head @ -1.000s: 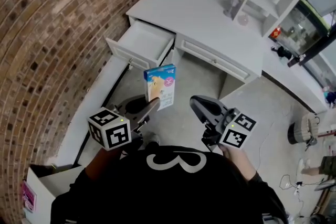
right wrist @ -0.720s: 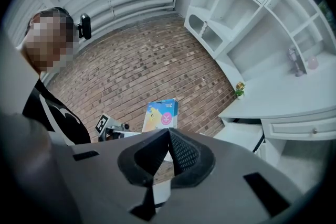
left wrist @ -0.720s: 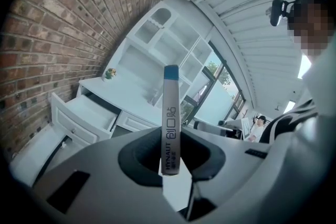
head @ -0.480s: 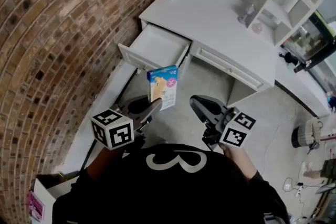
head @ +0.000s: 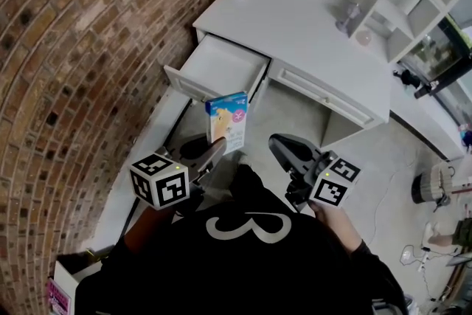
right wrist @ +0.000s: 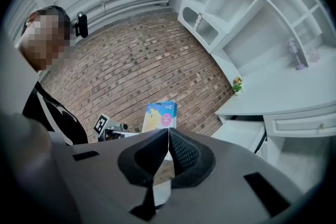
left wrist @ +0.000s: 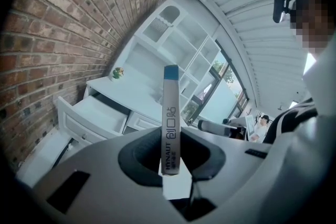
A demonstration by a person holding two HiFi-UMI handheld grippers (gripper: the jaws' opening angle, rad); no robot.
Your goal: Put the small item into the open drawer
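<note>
Item: small box (head: 227, 119) — clamped upright in your left gripper (head: 215, 147), held short of the open drawer (head: 220, 67): carry it level over the drawer's floor and lower before releasing — right gripper (head: 282, 146), jaws together, empty.

Small flat carton (head: 227, 120), blue and white with a cartoon figure and pink circle (narrow side printed HYNAUT), upright, lower end pinched in the left gripper (head: 216, 148), held near the white drawer (head: 217, 68), which is pulled open.
</note>
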